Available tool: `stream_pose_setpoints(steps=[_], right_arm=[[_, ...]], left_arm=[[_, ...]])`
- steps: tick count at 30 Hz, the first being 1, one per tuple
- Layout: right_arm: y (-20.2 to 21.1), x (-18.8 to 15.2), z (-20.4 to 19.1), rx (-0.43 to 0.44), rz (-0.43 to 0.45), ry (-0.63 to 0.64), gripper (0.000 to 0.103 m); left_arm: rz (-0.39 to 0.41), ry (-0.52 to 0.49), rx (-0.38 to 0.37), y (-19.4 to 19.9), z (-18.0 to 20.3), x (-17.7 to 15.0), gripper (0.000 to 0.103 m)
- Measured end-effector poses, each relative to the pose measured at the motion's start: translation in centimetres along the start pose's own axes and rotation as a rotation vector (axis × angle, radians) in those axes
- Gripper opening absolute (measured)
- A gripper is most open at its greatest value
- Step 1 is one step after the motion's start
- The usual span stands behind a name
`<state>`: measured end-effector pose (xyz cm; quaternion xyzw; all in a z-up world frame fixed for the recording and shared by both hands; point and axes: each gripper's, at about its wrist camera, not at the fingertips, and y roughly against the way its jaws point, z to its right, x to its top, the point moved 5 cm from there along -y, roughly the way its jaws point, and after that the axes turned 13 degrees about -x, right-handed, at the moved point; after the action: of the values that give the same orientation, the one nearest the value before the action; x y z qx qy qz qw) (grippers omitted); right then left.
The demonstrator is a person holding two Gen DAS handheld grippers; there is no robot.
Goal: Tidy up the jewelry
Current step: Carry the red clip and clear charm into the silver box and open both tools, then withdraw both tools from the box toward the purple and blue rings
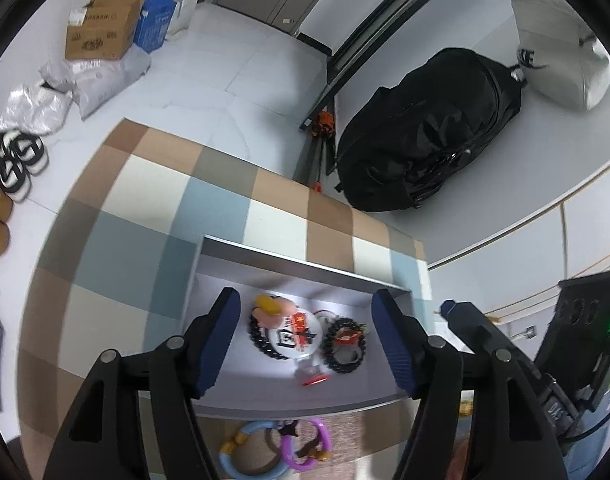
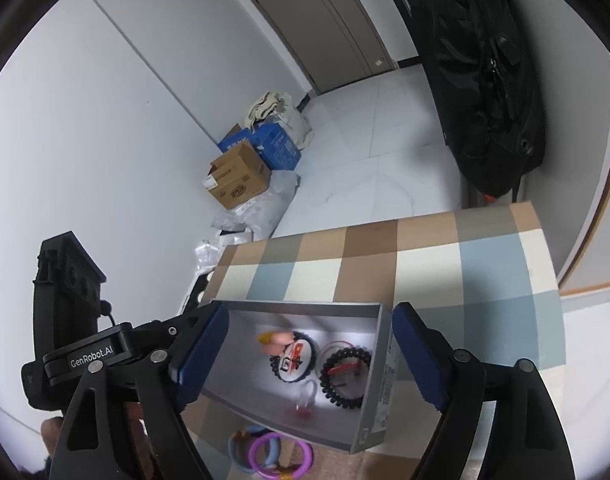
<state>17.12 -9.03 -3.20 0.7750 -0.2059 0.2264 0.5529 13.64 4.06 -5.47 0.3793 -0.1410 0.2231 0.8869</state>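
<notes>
Grey box (image 1: 305, 264): two black bead bracelets (image 1: 345, 344); three rings (image 1: 261, 452) outside.

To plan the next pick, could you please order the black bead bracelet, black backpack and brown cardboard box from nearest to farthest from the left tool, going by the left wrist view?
1. Black bead bracelet: in the grey tray, between the open left tool fingers.
2. Black backpack: on the floor beyond the table, upper right.
3. Brown cardboard box: far upper left, by the wall.
</notes>
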Motion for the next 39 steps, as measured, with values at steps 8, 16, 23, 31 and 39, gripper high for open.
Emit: stream_pose_setpoints(steps=[8,16,23,31,39], right_arm=[[0.8,-0.6,-0.2,-0.035,0.017,0.04,0.101],[1.5,-1.8,-0.4,-0.067,0.001,0.079,0.103],[1.9,-3.4,-0.7,-0.086,0.001,0.146,0.103],[2.3,-6.2,-1.3,-0.083,-0.041,0.196,0.103],[3.2,-8.4,-1.4,-0.081,-0.048,0.242,0.103]], left_arm=[[0.004,-0.054,0.08,0.7,0.0,-0.6,0.064],[0.062,-0.155,0.182,1.6,0.6,-1.4,0.078],[0.076,-0.203,0.199,2.5,0.7,-3.1,0.08],[0.111,-0.243,0.255,4.3,0.4,-5.0,0.08],[0.112,-0.24,0.247,5.2,-0.2,-6.6,0.08]])
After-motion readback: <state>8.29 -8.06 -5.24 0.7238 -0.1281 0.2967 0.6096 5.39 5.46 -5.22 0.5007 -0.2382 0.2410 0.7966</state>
